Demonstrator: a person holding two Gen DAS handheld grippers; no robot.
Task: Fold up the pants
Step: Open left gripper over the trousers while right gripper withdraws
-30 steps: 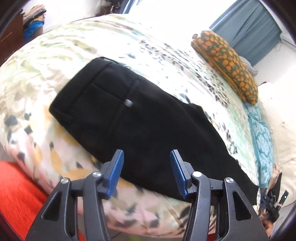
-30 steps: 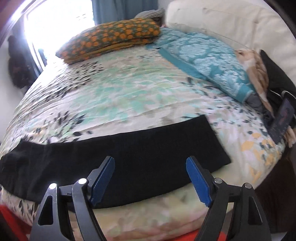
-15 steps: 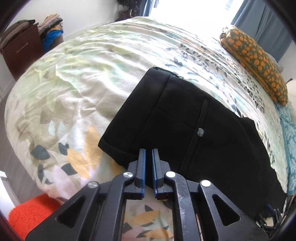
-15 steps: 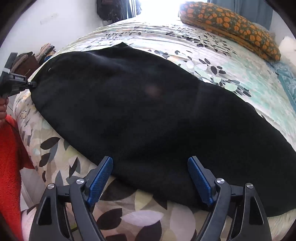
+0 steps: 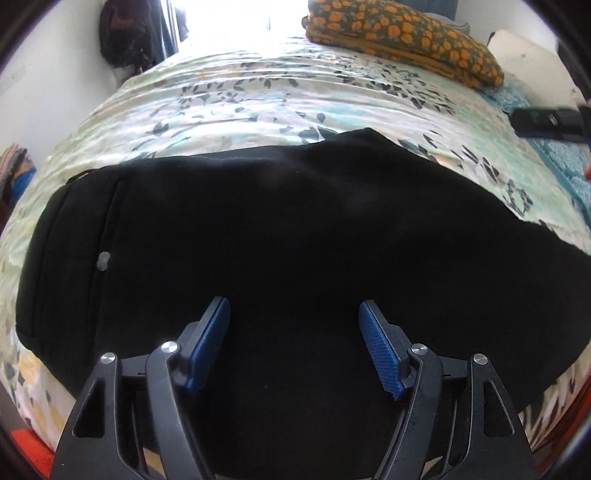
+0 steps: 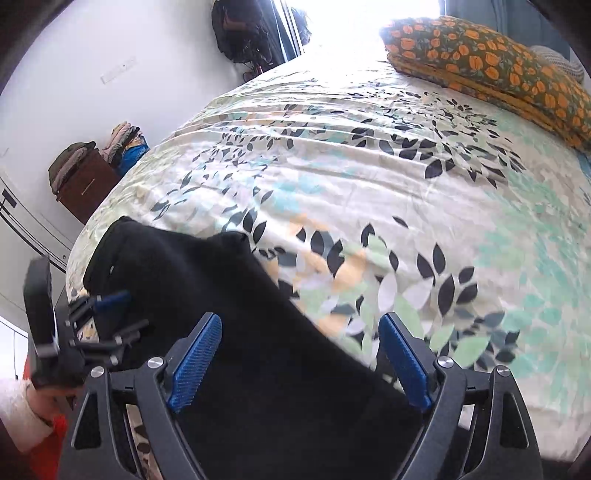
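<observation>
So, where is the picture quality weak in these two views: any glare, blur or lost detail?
Left wrist view: the window is blown out white, and the black pants show almost no folds. Right wrist view: the same glare at top, motion blur on the bedspread at right; both bend at the edges.

Daylight floods from window [image 5: 236,22] behind bed [image 6: 369,184], blown out white. Pants [image 5: 295,229] read as featureless black. Heavy fisheye curvature, dark vignette corners; slight motion blur lower right.
</observation>
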